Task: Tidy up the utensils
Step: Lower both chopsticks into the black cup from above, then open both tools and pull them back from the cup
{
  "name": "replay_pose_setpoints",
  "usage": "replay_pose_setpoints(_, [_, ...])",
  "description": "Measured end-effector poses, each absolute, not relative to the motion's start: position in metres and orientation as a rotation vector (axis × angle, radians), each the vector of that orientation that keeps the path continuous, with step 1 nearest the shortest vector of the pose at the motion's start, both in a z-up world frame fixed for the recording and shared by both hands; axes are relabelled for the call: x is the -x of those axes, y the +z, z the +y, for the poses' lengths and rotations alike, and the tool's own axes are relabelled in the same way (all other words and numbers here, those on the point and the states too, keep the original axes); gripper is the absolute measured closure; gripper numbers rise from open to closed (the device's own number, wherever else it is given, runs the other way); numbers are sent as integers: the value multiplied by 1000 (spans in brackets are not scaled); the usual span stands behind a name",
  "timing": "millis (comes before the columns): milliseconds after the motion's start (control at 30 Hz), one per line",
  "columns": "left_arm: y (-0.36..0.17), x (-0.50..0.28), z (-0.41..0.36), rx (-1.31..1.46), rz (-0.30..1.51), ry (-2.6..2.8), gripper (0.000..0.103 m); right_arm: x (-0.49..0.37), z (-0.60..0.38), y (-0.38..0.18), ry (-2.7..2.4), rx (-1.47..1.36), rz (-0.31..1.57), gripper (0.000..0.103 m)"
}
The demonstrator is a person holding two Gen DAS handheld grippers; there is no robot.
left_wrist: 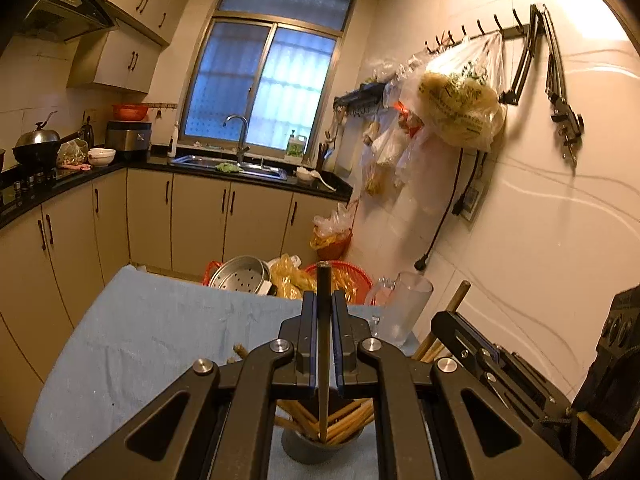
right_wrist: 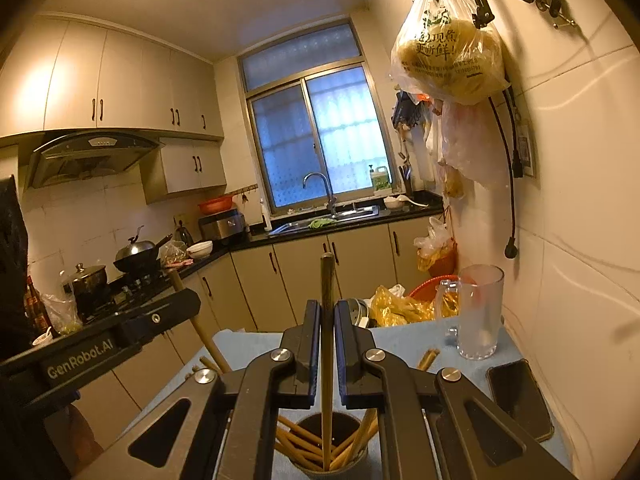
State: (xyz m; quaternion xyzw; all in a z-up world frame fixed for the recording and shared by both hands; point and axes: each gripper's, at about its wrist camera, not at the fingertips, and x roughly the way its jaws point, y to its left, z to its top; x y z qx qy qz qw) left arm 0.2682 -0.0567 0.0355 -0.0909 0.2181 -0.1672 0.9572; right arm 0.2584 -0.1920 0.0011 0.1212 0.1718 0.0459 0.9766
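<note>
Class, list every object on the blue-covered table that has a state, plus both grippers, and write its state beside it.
left gripper: shut on a dark chopstick, tip in the cup
right gripper: shut on a wooden chopstick, tip in the cup
chopstick cup: upright, partly filled with chopsticks
glass mug: upright, empty
phone: flat, screen dark

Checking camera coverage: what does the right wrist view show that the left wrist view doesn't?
Right wrist only: a black smartphone on the blue tablecloth and a lidded steel pot on the stove.

Left wrist only: a perforated steel steamer pan beyond the table.

Both: a grey cup of wooden chopsticks, a clear glass mug, each gripper closed on a chopstick.
</note>
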Motion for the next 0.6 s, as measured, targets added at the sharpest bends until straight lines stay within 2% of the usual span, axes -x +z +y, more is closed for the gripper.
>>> replay_pose_setpoints(467, [21, -263, -57, 157, 504, -360, 96, -251, -198, -21, 107, -248, 425, 94])
replay_pose_setpoints(600, [18, -261, -58, 140, 525, -360, 96, -251, -199, -24, 114, -259, 440, 91])
